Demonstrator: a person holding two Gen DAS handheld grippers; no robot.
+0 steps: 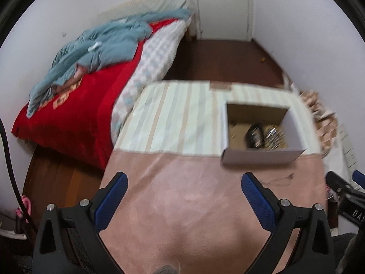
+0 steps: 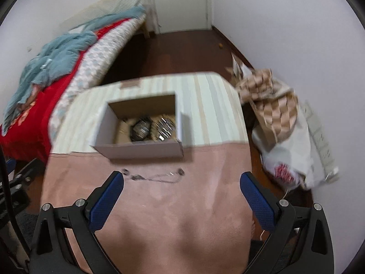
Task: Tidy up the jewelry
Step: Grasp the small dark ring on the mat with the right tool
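Left wrist view: my left hand-held gripper [image 1: 184, 194] hangs released, blue pads wide apart and empty, over the bare pink cloth [image 1: 182, 205] at the lower centre of the frame. The open cardboard box [image 1: 262, 157] sits right of centre where the pink meets the striped cloth [image 1: 173, 118], likely so both hands can reach it; dark and glittering jewelry [image 1: 264, 135] lies blurred inside. My other gripper's tip pokes in at the right edge. The desk drops off at left toward the bed [image 1: 75, 114].

Right wrist view: my right hand-held gripper [image 2: 181, 191] is likewise spread and holds nothing. A thin chain [image 2: 155, 178] lies loose on the pink cloth in the middle of the frame, just below the box's front wall [image 2: 141, 150] and nearest my left pad. I judge it the next piece to collect. Open cloth surrounds it; bags [image 2: 273, 118] crowd the right edge.
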